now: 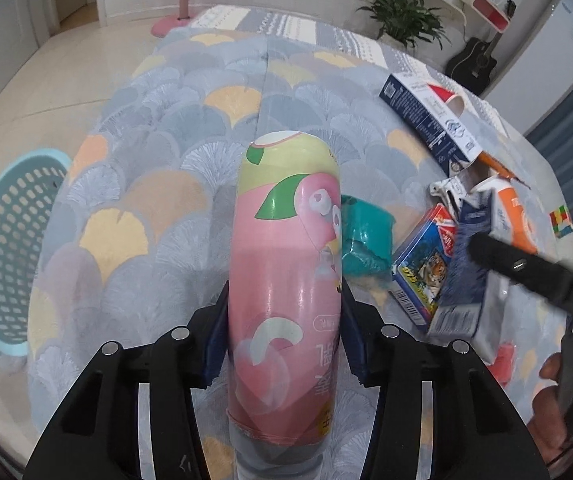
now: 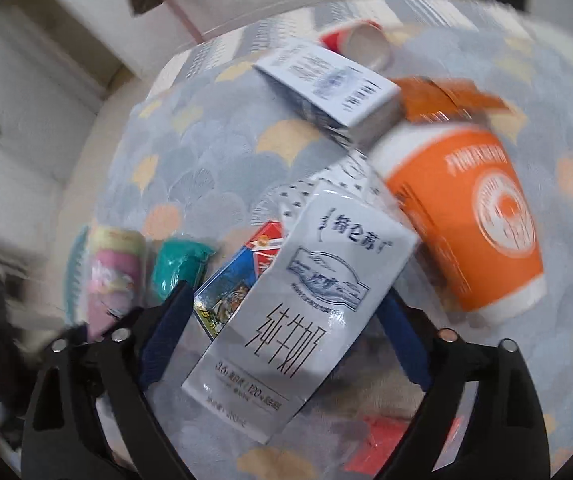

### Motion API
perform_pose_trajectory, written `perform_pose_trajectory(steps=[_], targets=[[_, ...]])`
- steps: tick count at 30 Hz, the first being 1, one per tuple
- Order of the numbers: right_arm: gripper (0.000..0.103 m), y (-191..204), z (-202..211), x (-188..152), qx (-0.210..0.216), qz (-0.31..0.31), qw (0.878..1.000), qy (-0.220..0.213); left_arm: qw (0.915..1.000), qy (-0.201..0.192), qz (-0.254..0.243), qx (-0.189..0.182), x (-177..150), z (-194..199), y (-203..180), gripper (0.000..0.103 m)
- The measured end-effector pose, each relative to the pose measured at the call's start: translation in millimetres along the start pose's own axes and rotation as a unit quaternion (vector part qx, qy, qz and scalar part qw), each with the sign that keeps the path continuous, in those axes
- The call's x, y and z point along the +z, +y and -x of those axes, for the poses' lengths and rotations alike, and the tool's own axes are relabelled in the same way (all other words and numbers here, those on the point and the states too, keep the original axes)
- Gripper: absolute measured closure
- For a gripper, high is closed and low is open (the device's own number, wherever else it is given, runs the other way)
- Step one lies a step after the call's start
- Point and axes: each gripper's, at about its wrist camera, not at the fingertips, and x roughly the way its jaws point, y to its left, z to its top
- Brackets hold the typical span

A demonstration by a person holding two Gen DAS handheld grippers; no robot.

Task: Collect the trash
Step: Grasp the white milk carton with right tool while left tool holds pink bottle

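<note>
In the left wrist view a pink and yellow plastic bottle (image 1: 286, 220) lies lengthwise between my left gripper's (image 1: 284, 296) blue pads, which press on both its sides. The right wrist view has a white milk carton (image 2: 306, 300) slanting across my right gripper (image 2: 286, 292). It stays sharp while the table behind blurs, and the pads hold it at its edges. From the left wrist view, a finger of the right gripper (image 1: 526, 268) reaches over that carton (image 1: 466, 280), which is tilted up off the cloth.
Trash lies on the patterned tablecloth (image 1: 146, 200): a blue-white box (image 2: 326, 80), red paper cup (image 2: 362, 44), orange cup (image 2: 466, 216), tiger-print box (image 2: 230, 292) and teal wrapper (image 2: 178, 264). A teal basket (image 1: 10, 248) stands on the floor at left. A hand (image 1: 550, 400) shows at lower right.
</note>
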Motion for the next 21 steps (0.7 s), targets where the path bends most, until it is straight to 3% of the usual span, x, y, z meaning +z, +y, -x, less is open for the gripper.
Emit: perform_pose_trajectory(steps=[1,4,8,11,14,18,21], targets=[[0.042,7,3,-3,-0.008,0.024,1.0,-0.007,1.0,-0.004,0.001,0.0,0,3,2,0.057],[0.052,27,9,-11,-0.024,0.087,0.995,-0.028,0.9998,-0.014,0.011,-0.007,1,9,8,0.057],[0.057,48,13,-12,-0.006,0.139,0.989,-0.053,0.9985,-0.038,0.036,-0.017,3,22,20,0.057],[0.057,55,8,-11,-0.015,0.162,0.985,-0.052,0.9979,-0.042,0.046,-0.015,5,24,27,0.057],[0.056,47,5,-11,0.001,0.143,0.989,-0.036,0.9978,-0.039,0.052,-0.014,5,23,31,0.057],[0.03,43,9,-25,0.012,0.119,0.993,-0.026,0.9974,-0.047,0.053,-0.015,7,26,32,0.057],[0.03,50,2,-39,0.0,0.119,0.993,-0.015,0.9968,-0.055,0.054,-0.019,7,30,34,0.057]])
